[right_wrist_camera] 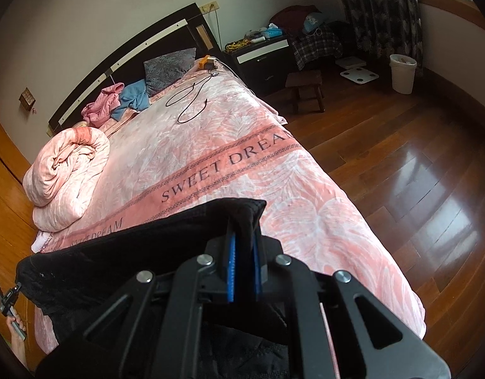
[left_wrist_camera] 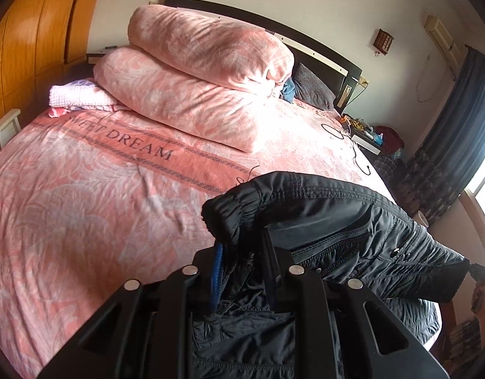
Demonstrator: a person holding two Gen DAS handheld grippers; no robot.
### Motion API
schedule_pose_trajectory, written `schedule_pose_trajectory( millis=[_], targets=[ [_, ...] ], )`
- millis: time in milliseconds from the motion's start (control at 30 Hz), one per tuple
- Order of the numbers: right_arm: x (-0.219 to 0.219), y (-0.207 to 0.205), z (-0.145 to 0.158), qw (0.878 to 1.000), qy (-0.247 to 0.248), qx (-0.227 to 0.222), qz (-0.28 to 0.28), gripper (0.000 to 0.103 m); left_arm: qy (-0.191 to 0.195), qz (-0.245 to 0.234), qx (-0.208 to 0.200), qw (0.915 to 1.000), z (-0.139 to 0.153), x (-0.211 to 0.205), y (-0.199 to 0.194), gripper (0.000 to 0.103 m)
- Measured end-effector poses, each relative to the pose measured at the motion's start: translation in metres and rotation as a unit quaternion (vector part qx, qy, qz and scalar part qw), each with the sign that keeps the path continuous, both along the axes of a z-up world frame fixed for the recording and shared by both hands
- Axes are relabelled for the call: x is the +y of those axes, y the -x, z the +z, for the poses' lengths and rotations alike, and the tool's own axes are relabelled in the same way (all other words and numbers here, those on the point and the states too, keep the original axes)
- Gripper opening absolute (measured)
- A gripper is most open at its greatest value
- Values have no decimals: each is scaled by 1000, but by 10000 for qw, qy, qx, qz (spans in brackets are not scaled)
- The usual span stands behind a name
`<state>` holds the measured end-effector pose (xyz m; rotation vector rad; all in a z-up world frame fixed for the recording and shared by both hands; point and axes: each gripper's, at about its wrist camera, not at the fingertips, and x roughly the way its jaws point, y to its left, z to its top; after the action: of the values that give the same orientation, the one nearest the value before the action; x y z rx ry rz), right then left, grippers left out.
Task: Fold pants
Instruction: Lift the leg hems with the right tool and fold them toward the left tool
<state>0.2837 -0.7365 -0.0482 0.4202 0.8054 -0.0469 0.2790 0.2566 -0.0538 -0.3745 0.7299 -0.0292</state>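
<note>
Because both ends must be lifted together, the left tool [left_wrist_camera: 242, 246] is clamped tight on the black pants [left_wrist_camera: 353, 230] at lower centre. The right tool [right_wrist_camera: 245, 249] pinches another corner, stretching them above the bed [left_wrist_camera: 84, 205].

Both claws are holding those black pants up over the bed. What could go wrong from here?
1. The left gripper pinches only a bunched corner of the black pants; it might slip out.
2. The right gripper also holds just an edge, so the stretched waistband could sag or twist.
3. The black cable lies loose on the bedspread; fabric laid far up might snag it.
</note>
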Motion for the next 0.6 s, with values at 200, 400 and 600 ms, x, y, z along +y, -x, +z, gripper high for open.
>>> schedule_pose_trajectory(
  millis=[200,400,600],
  targets=[
    [2,44,-7,9995,0,-269,-187,8,53,-7,-25,10000,-13,2,35,21],
    [6,84,-17,9982,-33,-453,-383,8,68,-15,-3,10000,-28,3,67,21],
    [7,117,-28,9975,-2,-506,-503,10,73,-71,113,9999,-51,7,97,22]
  ],
)
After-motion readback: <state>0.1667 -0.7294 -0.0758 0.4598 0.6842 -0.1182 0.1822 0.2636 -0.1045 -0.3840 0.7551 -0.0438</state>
